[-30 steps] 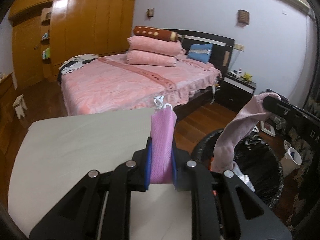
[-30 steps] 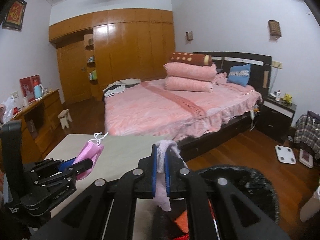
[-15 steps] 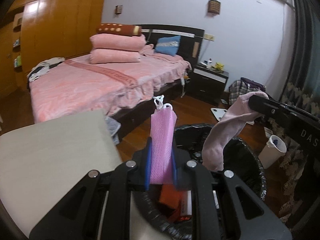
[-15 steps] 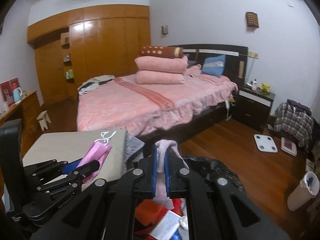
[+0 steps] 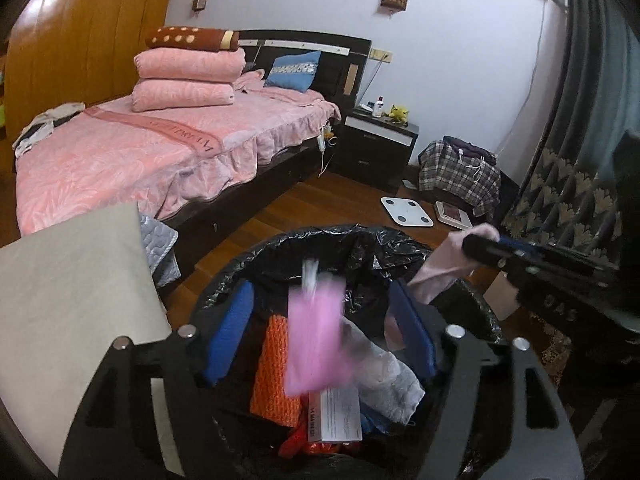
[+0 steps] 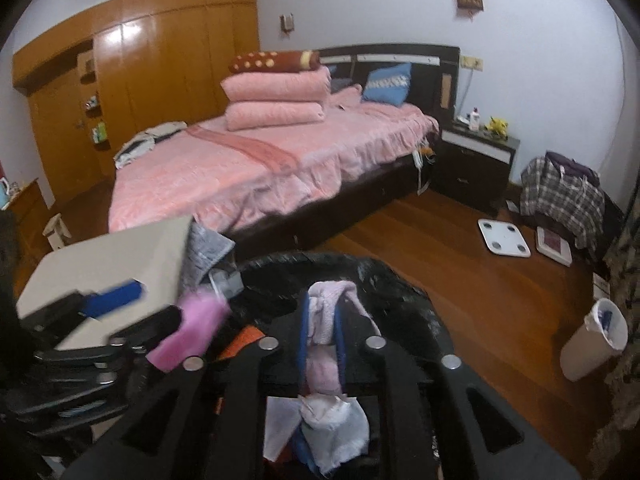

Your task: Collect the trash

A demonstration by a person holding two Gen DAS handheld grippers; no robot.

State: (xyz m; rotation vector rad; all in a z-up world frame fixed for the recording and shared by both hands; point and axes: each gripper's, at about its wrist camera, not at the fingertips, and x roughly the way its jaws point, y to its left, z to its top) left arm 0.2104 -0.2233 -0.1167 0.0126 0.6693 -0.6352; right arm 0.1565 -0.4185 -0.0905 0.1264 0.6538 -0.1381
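Over a bin with a black liner my left gripper is opening, its blue pads wide apart. A pink face mask drops blurred between them, touching neither pad. An orange mesh piece, a white printed box and white cloth lie in the bin. To the right, my right gripper holds a pale pink sock above the rim. In the right wrist view the right gripper has its jaws starting to open, with the sock still between the pads over the bin. The left gripper and mask show at left.
A beige table top borders the bin on the left. Behind it stands a pink bed with a dark nightstand. On the wood floor lie a white scale and a plaid bag. A small white bin stands at right.
Both grippers swung right from over the table to above the bin and sank. The left jaws opened and let the mask go. The right jaws parted slightly around the sock.
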